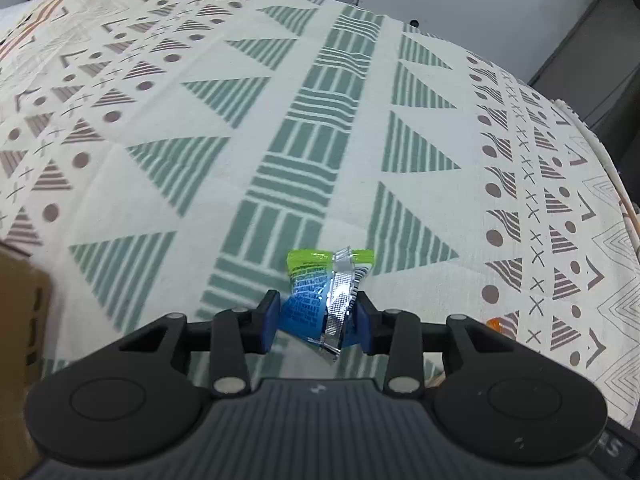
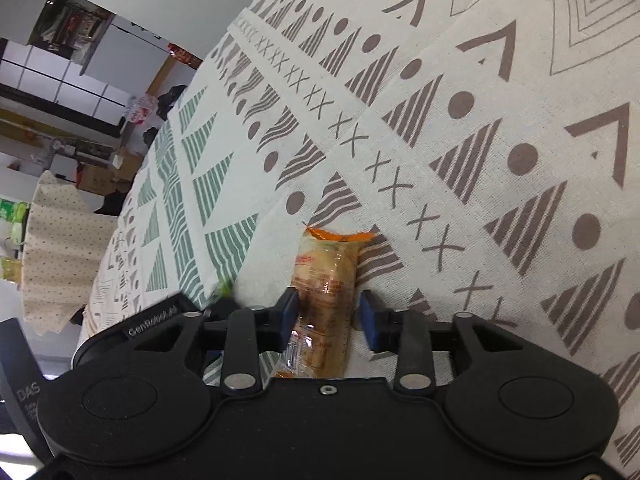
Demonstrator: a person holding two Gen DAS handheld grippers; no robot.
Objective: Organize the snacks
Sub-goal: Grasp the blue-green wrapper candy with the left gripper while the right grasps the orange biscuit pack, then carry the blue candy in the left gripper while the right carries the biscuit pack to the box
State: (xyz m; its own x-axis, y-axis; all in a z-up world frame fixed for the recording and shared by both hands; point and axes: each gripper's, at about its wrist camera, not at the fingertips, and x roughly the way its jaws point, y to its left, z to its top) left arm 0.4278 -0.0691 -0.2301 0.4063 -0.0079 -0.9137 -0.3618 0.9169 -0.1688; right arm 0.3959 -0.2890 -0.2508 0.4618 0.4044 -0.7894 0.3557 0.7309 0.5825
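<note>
In the left wrist view my left gripper (image 1: 318, 316) is shut on a small blue and green snack packet (image 1: 316, 292) with a silver seam, held just above the patterned tablecloth (image 1: 248, 128). In the right wrist view my right gripper (image 2: 327, 316) stands around a clear orange-ended snack packet (image 2: 325, 284) that lies on the tablecloth (image 2: 460, 160). The left blue pad touches the packet; a small gap shows at the right pad. A sliver of the orange packet (image 1: 496, 325) shows at the right in the left wrist view.
A brown cardboard box (image 1: 20, 320) stands at the left edge of the left wrist view. The other gripper's black body (image 2: 168, 316) lies at the left of the right wrist view. A dotted cloth-covered object (image 2: 60, 248) and room clutter sit beyond the table edge.
</note>
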